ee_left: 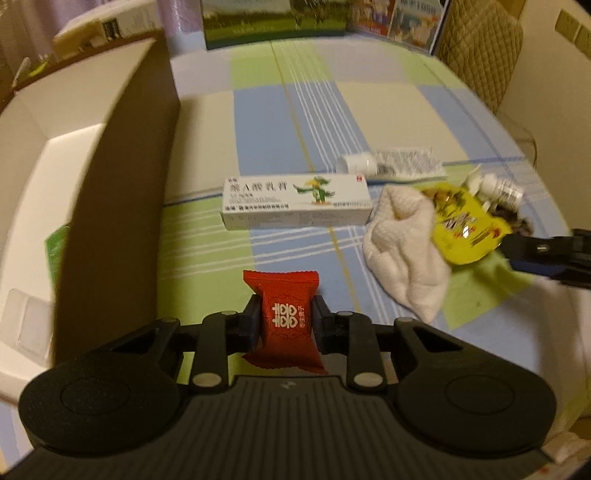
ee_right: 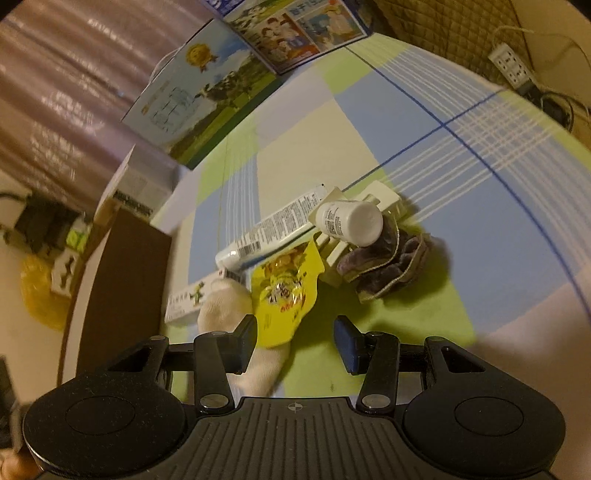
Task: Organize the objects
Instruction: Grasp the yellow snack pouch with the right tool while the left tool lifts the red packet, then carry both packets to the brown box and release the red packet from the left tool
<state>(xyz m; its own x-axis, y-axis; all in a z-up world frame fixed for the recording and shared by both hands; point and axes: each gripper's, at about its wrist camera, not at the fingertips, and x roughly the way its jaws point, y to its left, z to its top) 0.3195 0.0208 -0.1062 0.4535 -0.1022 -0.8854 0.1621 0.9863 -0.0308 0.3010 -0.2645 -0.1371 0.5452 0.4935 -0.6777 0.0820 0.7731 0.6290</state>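
My left gripper point(ee_left: 286, 319) is shut on a red candy packet point(ee_left: 284, 317) and holds it above the checked cloth, just right of an open brown box point(ee_left: 122, 177) with a white inside. Ahead lie a white ointment carton point(ee_left: 295, 203), a white tube point(ee_left: 391, 164), a white sock point(ee_left: 402, 240) and a yellow snack packet point(ee_left: 465, 225). My right gripper point(ee_right: 295, 341) is open, just short of the yellow snack packet point(ee_right: 284, 291) lying on the sock point(ee_right: 240, 332). A white bottle point(ee_right: 351, 221) rests on a purple cloth piece point(ee_right: 388, 266).
Picture boxes point(ee_left: 273, 22) stand along the far edge of the table. A quilted chair back point(ee_left: 480, 51) is at the far right. The right gripper's arm point(ee_left: 546, 254) shows at the right edge of the left wrist view. A power strip point(ee_right: 511, 62) lies beyond the table.
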